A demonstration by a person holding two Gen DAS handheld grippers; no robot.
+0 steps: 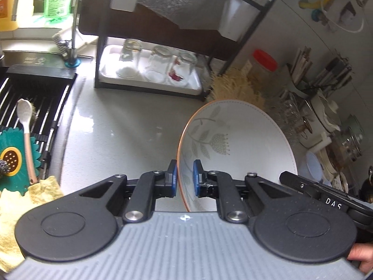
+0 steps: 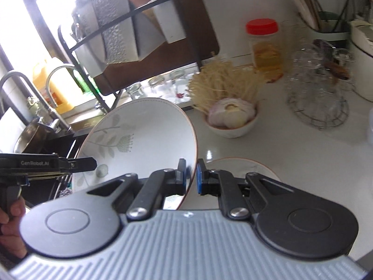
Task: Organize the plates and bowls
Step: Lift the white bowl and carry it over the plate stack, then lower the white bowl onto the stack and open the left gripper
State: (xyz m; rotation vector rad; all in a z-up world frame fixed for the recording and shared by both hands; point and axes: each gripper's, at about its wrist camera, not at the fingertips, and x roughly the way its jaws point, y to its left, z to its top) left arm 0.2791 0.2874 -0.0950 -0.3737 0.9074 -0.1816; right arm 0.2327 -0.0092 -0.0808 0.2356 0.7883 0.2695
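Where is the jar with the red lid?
In the right wrist view, the red-lidded jar stands upper right on the counter by the wall, behind the pale bristly bunch, beside the glassware.

White bowl [image 1: 247,140] with grey leaf-and-flower print and thin orange-brown rim. Blue pads [image 1: 173,179] on black fingers clamping that rim. Behind the bowl, red-lidded jar [image 1: 263,64] of amber contents. Left of the bowl, teal flower-shaped mat [image 1: 11,149] with yellow centre.

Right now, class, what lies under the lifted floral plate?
Beneath the floral plate, a second plate rests on the counter. The plate and right gripper cover its near part.
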